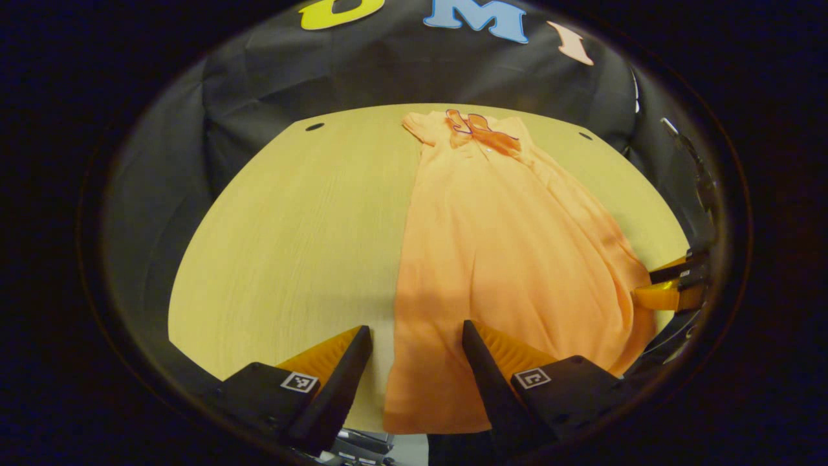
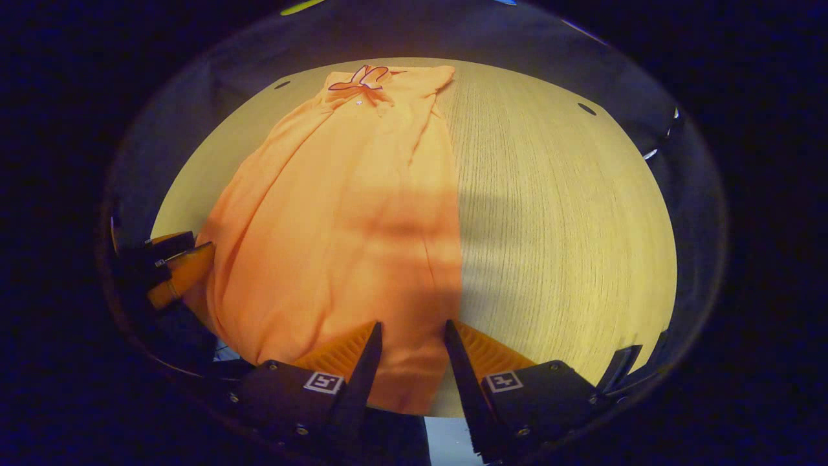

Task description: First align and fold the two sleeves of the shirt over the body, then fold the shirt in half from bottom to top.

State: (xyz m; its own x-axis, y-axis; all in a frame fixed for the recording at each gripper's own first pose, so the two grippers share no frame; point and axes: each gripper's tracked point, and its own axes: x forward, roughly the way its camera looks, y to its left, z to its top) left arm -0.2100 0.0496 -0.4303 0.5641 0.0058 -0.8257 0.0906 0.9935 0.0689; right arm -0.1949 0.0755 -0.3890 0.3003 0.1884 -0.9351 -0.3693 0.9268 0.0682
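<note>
Orange shirt (image 1: pixel 511 259) lies flat lengthwise on the wooden table (image 1: pixel 291 226), collar (image 1: pixel 475 126) at the far end, hem at the near edge; sleeves look already folded over the body, so judging this as the bottom-to-top fold; left gripper (image 1: pixel 417 340) has its fingers spread, straddling the hem's left corner, nothing pinched; right gripper (image 2: pixel 412 336) also spread over the hem's right corner; to do it well: pinch all layers at both corners at matching height, lift together, carry evenly toward the collar, keep side edges aligned, avoid dragging the folded sleeves loose; no brand or readable text on the shirt; only square marker tags (image 1: pixel 299 382) on the fingers, not legible as writing
</note>
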